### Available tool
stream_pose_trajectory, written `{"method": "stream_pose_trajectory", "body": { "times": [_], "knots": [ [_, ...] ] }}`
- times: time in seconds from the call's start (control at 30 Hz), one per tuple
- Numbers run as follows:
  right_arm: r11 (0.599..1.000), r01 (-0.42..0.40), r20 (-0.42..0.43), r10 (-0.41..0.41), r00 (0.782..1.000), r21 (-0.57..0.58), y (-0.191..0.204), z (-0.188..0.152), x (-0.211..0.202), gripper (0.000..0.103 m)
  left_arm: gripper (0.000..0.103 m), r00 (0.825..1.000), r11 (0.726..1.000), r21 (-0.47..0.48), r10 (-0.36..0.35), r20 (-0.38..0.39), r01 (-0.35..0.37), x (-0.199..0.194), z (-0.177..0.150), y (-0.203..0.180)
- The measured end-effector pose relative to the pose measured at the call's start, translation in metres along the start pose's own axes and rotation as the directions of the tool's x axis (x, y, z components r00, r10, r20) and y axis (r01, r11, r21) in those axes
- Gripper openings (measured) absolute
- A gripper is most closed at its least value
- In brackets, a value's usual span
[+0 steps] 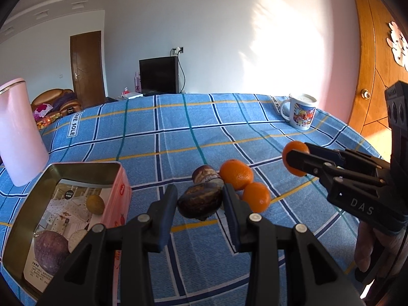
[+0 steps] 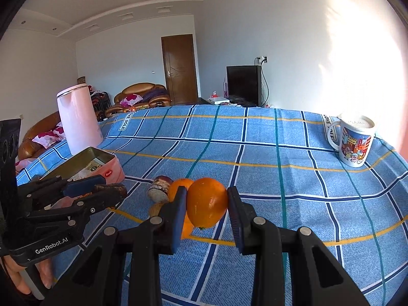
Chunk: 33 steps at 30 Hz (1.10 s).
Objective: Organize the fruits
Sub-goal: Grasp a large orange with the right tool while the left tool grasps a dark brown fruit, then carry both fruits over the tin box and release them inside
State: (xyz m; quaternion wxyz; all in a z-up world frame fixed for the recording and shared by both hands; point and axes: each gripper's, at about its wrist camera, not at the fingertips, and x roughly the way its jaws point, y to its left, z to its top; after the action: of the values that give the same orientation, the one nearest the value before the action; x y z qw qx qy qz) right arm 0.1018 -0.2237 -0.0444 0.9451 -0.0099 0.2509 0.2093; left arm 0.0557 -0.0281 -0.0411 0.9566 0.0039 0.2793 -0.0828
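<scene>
My left gripper [image 1: 200, 201] is shut on a dark brown wrinkled fruit [image 1: 200, 202] and holds it above the blue checked cloth; it also shows in the right wrist view [image 2: 112, 191]. My right gripper [image 2: 206, 204] is shut on an orange [image 2: 207, 205] and holds it above the cloth; it also shows in the left wrist view [image 1: 295, 162]. Two more oranges [image 1: 237, 174] [image 1: 257, 196] and another brown fruit [image 1: 205, 174] lie on the cloth between the grippers. An open pink tin box [image 1: 84, 170] at the left holds several fruits.
A pink kettle [image 1: 19, 132] stands behind the tin box at the far left. A printed mug [image 1: 302, 114] stands at the far right of the table. The table's right edge is near a wooden door [image 1: 369, 76].
</scene>
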Motion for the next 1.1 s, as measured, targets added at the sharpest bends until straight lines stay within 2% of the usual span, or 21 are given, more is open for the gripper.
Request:
{"method": "stream_pose_trajectory", "body": {
  "times": [1.1],
  "knots": [
    [0.998,0.029,0.166,-0.019,0.986,-0.055,0.01,-0.004,-0.032,0.034,0.038,0.987,0.998,0.009,0.067,0.143,-0.07,-0.028,-0.003,-0.003]
  ]
}}
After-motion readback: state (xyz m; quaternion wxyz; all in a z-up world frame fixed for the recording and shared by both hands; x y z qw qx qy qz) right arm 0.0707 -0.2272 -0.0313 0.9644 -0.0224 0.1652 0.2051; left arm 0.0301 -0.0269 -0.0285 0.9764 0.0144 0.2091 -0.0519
